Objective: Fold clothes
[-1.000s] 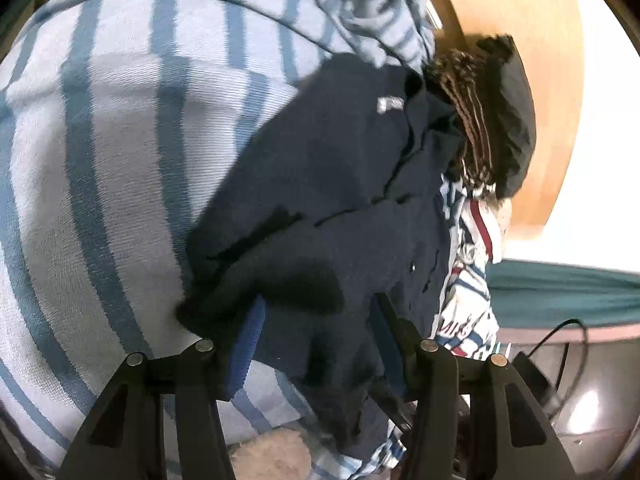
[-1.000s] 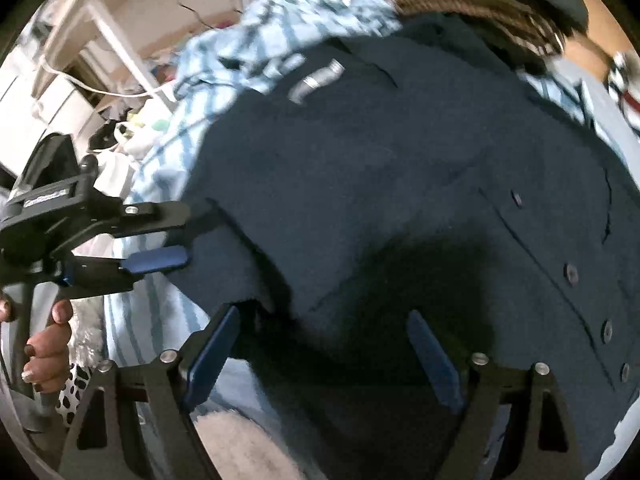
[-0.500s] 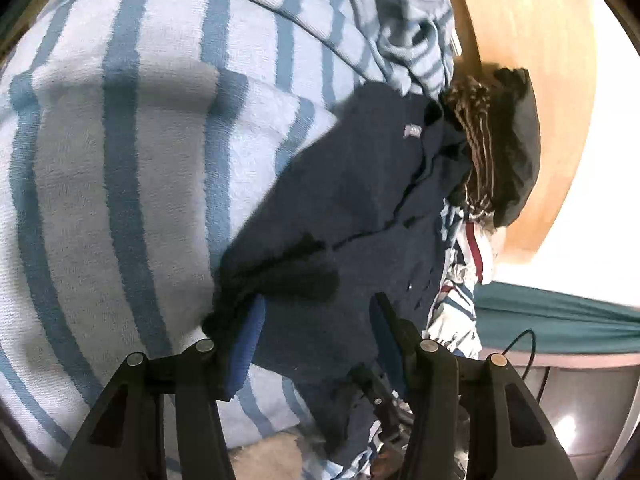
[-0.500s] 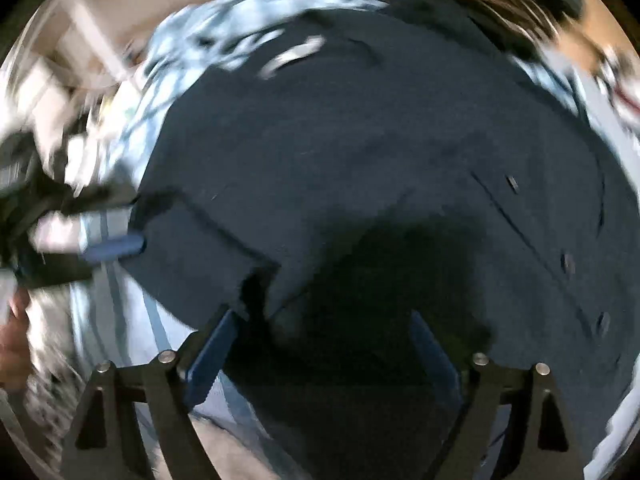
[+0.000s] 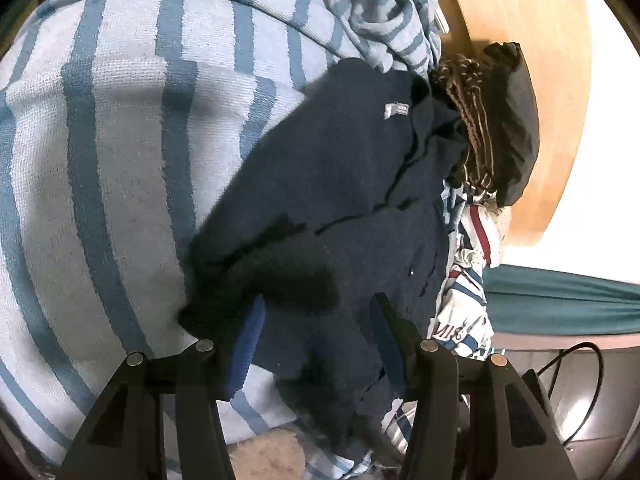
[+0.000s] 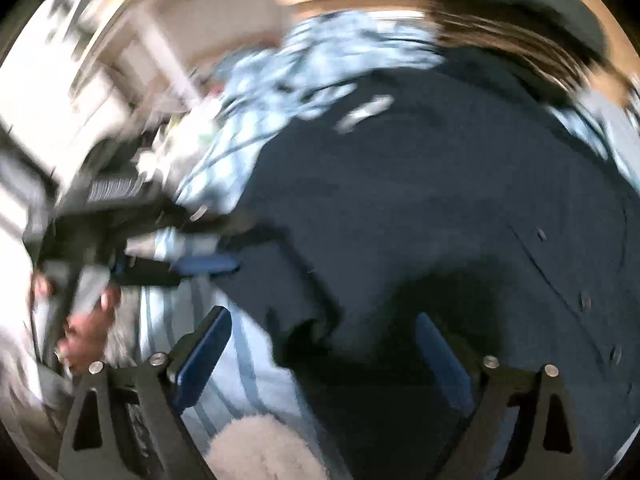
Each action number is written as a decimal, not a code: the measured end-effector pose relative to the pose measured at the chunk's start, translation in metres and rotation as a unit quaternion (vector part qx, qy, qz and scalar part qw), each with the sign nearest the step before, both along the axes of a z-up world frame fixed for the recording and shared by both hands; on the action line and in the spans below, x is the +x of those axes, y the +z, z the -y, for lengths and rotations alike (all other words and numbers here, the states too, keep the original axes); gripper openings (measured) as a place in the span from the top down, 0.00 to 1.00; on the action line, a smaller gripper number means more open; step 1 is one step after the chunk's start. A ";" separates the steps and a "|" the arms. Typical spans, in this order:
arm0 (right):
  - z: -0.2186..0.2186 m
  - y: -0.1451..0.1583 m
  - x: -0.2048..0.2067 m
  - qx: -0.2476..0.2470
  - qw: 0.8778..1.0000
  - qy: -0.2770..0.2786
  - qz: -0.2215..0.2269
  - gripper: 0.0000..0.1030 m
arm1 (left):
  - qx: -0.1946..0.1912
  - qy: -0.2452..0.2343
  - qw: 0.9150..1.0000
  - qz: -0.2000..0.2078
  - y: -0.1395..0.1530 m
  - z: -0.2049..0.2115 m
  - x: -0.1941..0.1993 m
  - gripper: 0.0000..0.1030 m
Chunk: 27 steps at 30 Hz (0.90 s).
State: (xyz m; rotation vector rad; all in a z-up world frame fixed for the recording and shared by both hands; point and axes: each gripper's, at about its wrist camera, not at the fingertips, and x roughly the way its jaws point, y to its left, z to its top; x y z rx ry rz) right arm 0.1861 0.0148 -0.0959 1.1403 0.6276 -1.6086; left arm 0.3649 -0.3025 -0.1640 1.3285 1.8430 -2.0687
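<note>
Left wrist: left gripper (image 5: 316,320) half-wide, straddling the dark navy shirt (image 5: 348,184)'s near hem; grip unclear. Shirt runs up-right across striped blanket (image 5: 112,168).

Right wrist (blurred): right gripper (image 6: 324,344) has just opened wide, shirt hem (image 6: 440,220) loose between jaws. Left gripper (image 6: 200,252) sits at shirt's left edge, nearer.

The dark navy shirt (image 5: 340,184) is matt woven cloth with small glossy buttons and a stitched grey label, and it lies on a blue-and-white striped blanket (image 5: 112,152) of coarse, nubbly knit. Beside them, the black bundle of cloth (image 5: 516,120) looks smooth and faintly sheeny against a brown, ribbed knit, while the curved tan wooden board (image 5: 532,20) behind has a smooth, satin finish. The left gripper (image 5: 316,332) is matt black plastic with bright metal screw heads and blue rubbery pads.
</note>
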 end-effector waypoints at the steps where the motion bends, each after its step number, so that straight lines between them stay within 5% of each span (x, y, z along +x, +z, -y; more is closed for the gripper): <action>1: 0.010 -0.007 0.009 0.028 0.999 0.018 -0.032 0.07 | 0.000 0.002 1.000 0.000 0.000 0.000 0.001 0.46; 6: 0.024 -0.039 0.005 0.114 0.988 0.003 -0.107 0.07 | -0.002 0.009 1.000 0.005 0.000 0.006 0.009 0.46; 10: 0.006 -0.029 -0.024 0.084 0.993 -0.061 -0.049 0.07 | 0.014 0.019 1.000 0.005 -0.006 0.010 0.013 0.46; 17: -0.009 -0.015 -0.047 0.078 0.990 -0.094 -0.075 0.06 | 0.012 0.006 1.000 0.002 -0.005 -0.001 0.010 0.46; 24: 0.025 -0.017 -0.051 0.059 0.990 -0.088 -0.090 0.02 | 0.010 0.003 1.000 -0.001 -0.002 -0.004 0.016 0.46; 27: 0.041 -0.033 -0.041 0.077 0.991 -0.034 -0.102 0.02 | 0.009 0.011 1.000 -0.002 0.001 0.000 0.023 0.46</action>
